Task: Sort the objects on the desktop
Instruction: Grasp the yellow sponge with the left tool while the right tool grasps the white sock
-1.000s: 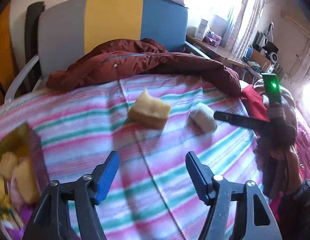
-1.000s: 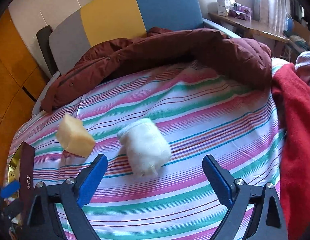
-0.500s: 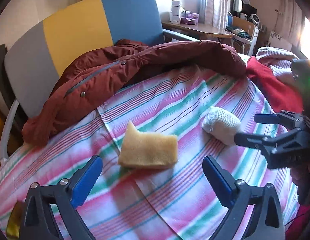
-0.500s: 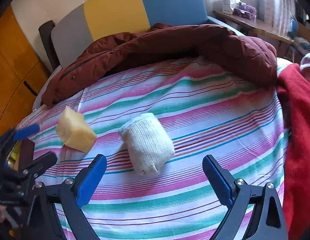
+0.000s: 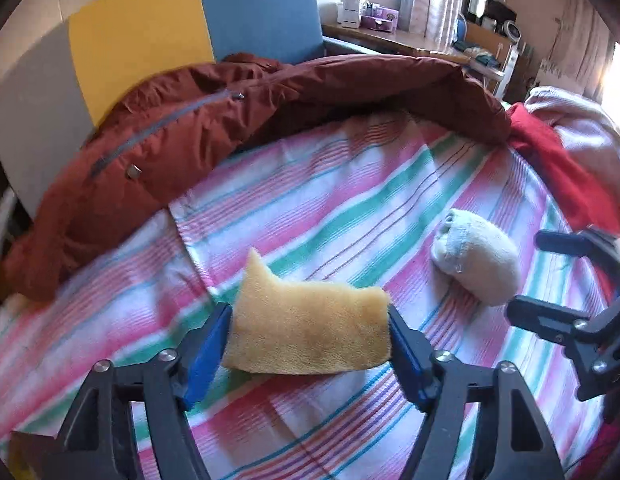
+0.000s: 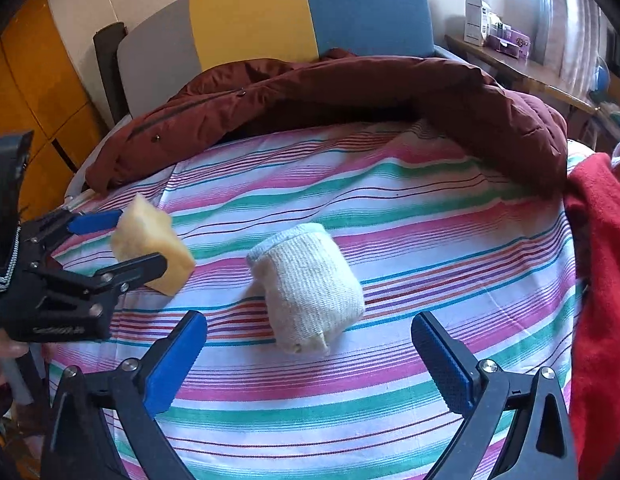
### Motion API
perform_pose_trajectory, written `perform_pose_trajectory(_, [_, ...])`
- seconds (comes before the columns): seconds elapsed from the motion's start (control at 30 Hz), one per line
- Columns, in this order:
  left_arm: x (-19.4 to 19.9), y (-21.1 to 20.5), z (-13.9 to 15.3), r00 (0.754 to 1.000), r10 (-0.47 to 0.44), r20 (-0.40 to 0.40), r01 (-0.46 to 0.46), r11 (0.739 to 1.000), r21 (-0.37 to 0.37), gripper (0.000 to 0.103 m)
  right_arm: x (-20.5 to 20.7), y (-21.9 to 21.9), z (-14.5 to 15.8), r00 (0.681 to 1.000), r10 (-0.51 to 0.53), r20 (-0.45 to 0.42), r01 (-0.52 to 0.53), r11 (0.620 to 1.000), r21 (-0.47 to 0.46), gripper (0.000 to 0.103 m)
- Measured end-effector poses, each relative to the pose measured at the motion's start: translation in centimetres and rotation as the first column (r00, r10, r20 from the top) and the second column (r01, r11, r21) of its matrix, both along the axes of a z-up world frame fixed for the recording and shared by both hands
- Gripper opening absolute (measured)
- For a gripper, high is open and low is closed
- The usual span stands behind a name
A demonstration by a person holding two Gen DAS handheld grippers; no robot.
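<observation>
Maroon jacket (image 5: 214, 128) on striped sheet (image 5: 349, 200)

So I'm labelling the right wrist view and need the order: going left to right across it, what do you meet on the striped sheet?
Left gripper → yellow sponge between its fingers → rolled white sock → red cloth at the right edge.

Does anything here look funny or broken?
Yes. The yellow sponge between the left gripper's fingers has a chunk missing from its top edge, leaving one corner sticking up. The rolled white sock looks fine.
</observation>
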State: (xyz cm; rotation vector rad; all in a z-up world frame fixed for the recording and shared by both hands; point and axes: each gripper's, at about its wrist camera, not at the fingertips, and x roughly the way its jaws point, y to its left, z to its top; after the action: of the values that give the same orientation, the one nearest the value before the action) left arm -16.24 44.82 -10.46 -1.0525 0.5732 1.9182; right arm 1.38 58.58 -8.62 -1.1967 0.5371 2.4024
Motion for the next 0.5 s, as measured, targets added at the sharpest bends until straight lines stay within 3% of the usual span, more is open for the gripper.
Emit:
perform_pose_trajectory(0.17, [0.8,-0.5,0.1,1.000,-0.002,-0.011,0.002,1.000,-0.004,0.070,0.1,0.1,0.0,1.000,-0.004,-0.002,0.004,1.000,0.004,0.103])
perform_pose_trajectory(0.27, [1.6,-1.6,0.4,0.999,0.007,0.037,-0.008,1.000,0.015,0.070,0.2,0.2,0.0,1.000,-0.003,-0.010,0.003,1.000,0.007,0.103])
perform_pose_trajectory(0.5, [6.4,-4.9,1.2,0.997,0.041,0.067,-0.044,0.998,0.038,0.069,0.1,0.5,-0.3,1.000,-0.022,-0.002,0.022,0.999,0.027,0.103])
